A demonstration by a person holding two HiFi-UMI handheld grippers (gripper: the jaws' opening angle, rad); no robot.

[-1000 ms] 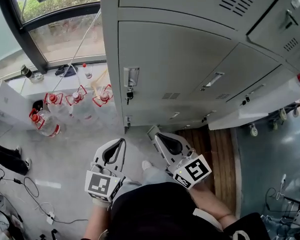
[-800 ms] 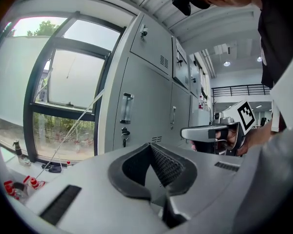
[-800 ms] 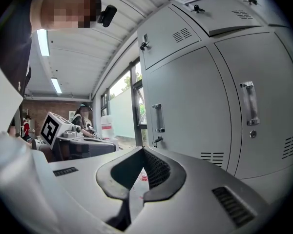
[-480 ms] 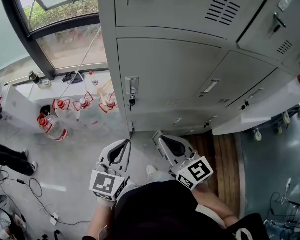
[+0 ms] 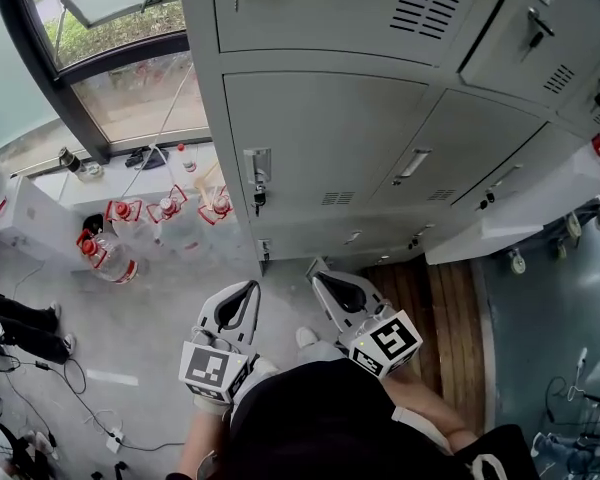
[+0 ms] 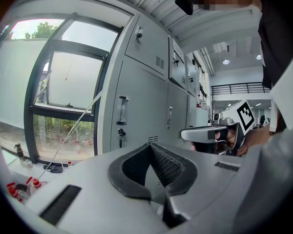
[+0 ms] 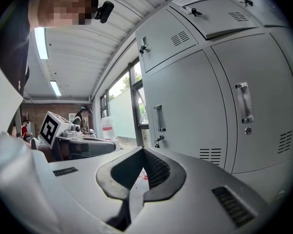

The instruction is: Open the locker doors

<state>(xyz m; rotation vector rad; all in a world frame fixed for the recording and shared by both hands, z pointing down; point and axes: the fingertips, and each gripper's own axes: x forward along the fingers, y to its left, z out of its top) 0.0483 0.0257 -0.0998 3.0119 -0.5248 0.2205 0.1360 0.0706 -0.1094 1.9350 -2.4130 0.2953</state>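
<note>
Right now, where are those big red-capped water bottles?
In the head view, the red-capped water bottles sit on the floor at the left, below the window and just beside the left end of the grey lockers.

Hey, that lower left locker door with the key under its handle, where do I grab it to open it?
Grip the upright bar handle at its middle, straight from the front, one jaw each side. It stands off the door near its left edge, above the key, so the jaws should fit round it. The left gripper is shut; open it first.
</note>
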